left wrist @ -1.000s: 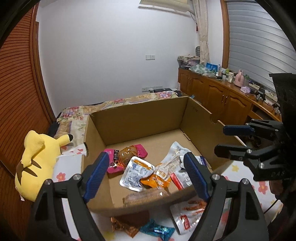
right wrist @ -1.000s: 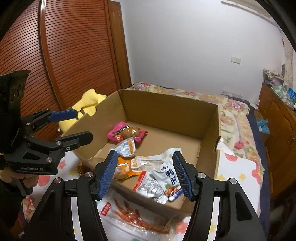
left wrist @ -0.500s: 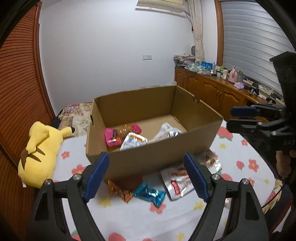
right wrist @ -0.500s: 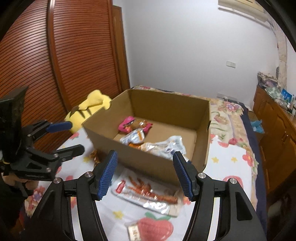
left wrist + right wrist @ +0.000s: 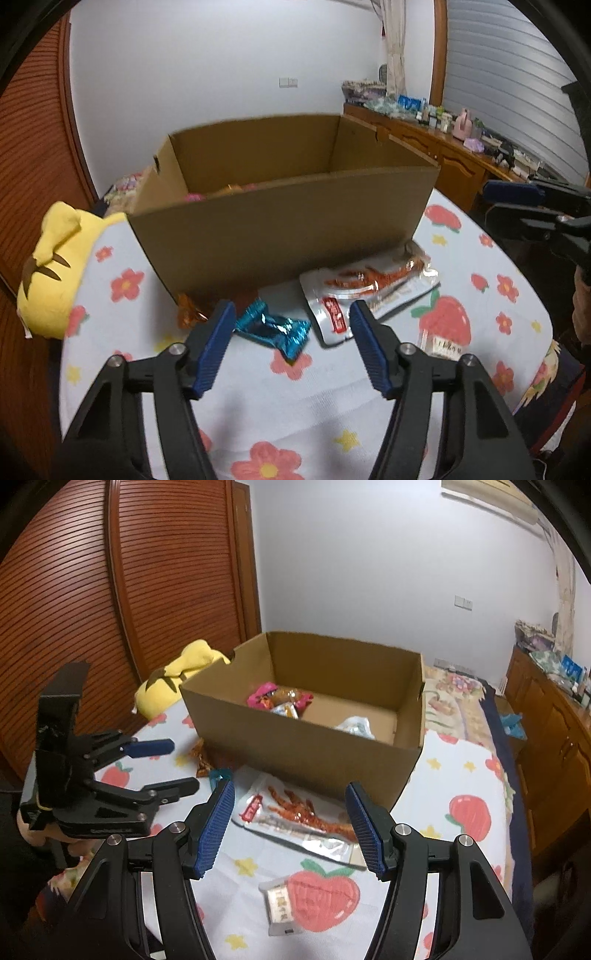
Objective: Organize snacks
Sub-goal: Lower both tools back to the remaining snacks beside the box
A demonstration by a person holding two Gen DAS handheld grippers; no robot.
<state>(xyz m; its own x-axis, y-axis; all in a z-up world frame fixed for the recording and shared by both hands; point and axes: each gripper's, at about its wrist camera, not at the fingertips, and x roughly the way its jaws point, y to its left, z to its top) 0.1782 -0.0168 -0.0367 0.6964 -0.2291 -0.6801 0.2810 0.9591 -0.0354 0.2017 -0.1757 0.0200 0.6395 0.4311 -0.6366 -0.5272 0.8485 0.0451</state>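
Observation:
An open cardboard box [image 5: 280,225] [image 5: 306,746] stands on a flowered cloth and holds several snack packets [image 5: 280,699]. In front of it lie a blue wrapped snack [image 5: 273,328], an orange wrapper [image 5: 188,310], a silver pack of red chicken feet [image 5: 373,291] [image 5: 299,818] and a small clear packet [image 5: 282,908]. My left gripper [image 5: 291,347] is open and empty, low over the blue snack. My right gripper [image 5: 290,823] is open and empty above the silver pack.
A yellow plush toy [image 5: 55,269] [image 5: 177,677] lies left of the box. A wooden sliding door [image 5: 129,590] is behind it. A wooden cabinet with clutter [image 5: 454,147] runs along the right wall. The bed [image 5: 458,698] continues behind the box.
Both grippers have pulled back from over the box and dropped lower, toward the snacks on the cloth in front of it. Both stayed open and empty.

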